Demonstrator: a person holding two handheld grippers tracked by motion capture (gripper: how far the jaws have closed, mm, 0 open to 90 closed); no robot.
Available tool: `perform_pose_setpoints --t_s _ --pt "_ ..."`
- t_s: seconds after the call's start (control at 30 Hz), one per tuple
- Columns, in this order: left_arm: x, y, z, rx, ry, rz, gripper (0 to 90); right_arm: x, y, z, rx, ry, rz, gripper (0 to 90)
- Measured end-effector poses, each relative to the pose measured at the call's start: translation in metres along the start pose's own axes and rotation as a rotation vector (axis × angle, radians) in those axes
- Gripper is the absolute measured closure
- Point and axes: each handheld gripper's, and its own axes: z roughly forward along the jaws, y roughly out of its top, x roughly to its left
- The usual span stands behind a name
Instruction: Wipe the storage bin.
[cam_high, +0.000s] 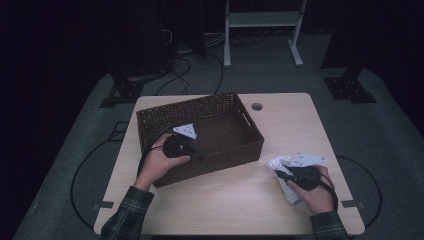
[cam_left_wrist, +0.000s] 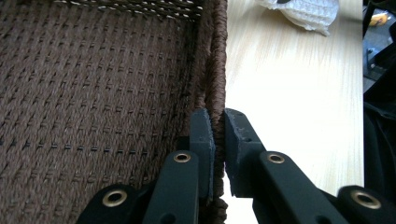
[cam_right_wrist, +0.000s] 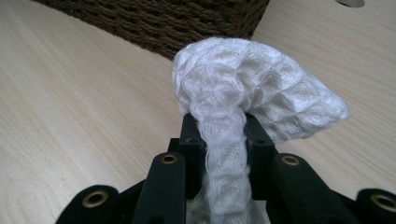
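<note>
- The left gripper (cam_left_wrist: 219, 135) is clamped on the near wall of the brown wicker basket (cam_high: 210, 120), one jaw inside, one outside the rim.
- The right gripper (cam_right_wrist: 223, 135) pinches a bunched white waffle-knit cloth (cam_right_wrist: 252, 98); the fabric bulges above the jaws.
- The cloth sits on the light wooden table (cam_high: 225, 195), right of the basket, near its front corner.
</note>
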Motion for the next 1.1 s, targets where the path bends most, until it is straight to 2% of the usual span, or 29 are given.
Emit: perform_pose_setpoints --t_s 0.1,0.23,0.37,0.47,0.57,0.7,1.1 --pt "-0.005 0.007 0.005 0.019 -0.005 0.004 82.2 0.001 0.0 0.0 0.0 0.0 0.001 73.5" --pt "-0.011 0.017 0.017 0.021 -0.019 0.007 81.6 0.001 -0.001 -0.001 0.0 -0.003 0.002 73.5" --pt "-0.016 0.025 0.028 -0.002 -0.026 0.003 80.0 0.001 -0.002 -0.001 -0.001 -0.004 0.003 73.5" --pt "-0.016 0.026 0.03 -0.015 -0.026 0.005 78.8 0.001 -0.002 -0.002 -0.001 -0.006 0.005 73.5" --pt "-0.015 0.023 0.03 -0.019 -0.041 -0.001 74.4 0.001 -0.003 -0.003 0.001 -0.007 0.008 73.5" --pt "-0.014 0.015 0.029 -0.006 -0.028 0.002 67.5 0.001 -0.004 -0.004 -0.001 -0.006 0.008 73.5" --pt "-0.012 -0.009 0.014 -0.099 -0.047 -0.003 62.5 0.003 -0.003 -0.004 -0.006 -0.005 0.001 73.4"
